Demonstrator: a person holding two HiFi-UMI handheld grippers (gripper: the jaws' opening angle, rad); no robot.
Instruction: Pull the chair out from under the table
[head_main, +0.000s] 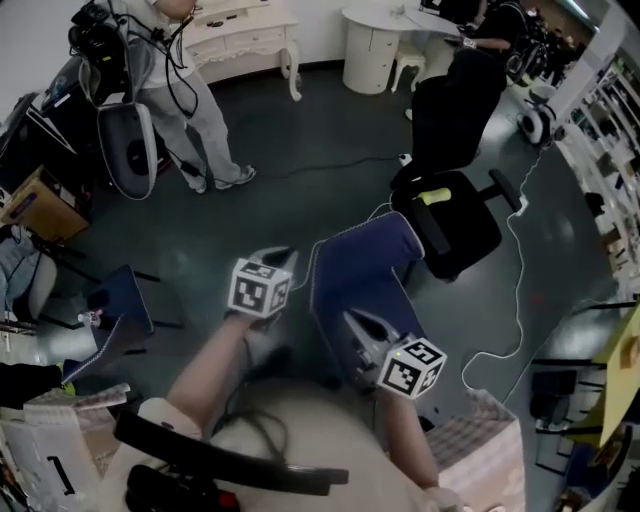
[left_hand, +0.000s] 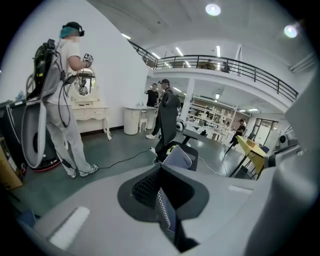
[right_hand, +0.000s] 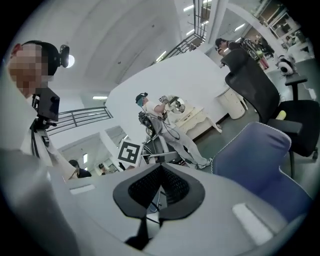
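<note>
Floor (head_main: 300, 150) lies open on every side of the blue chair (head_main: 365, 270) in the head view. It stands clear of any tabletop, with a black office chair (head_main: 455, 225) just behind it and the edge of a yellow table (head_main: 625, 350) well off to the right. The left gripper (head_main: 281, 254) hangs just beside the chair's left edge, apart from it. The right gripper (head_main: 350, 320) points across the chair's near corner.

In the left gripper view, the left gripper (left_hand: 161, 170) has its 2 jaws together. A sliver of blue with white stitching shows through the slit below the tips. That is most likely the chair (left_hand: 179, 156) seen beyond them, not something pinched. The yellow table (left_hand: 252, 150) stands far to the right.

In the right gripper view, the right gripper (right_hand: 161, 170) is also closed, with nothing between its pads. The chair (right_hand: 255, 160) fills the lower right, beside the jaws and not in them.

Judging by where the chair stands, the pull-out looks finished. Neither tong grips the chair, so at most a small repositioning remains.
</note>
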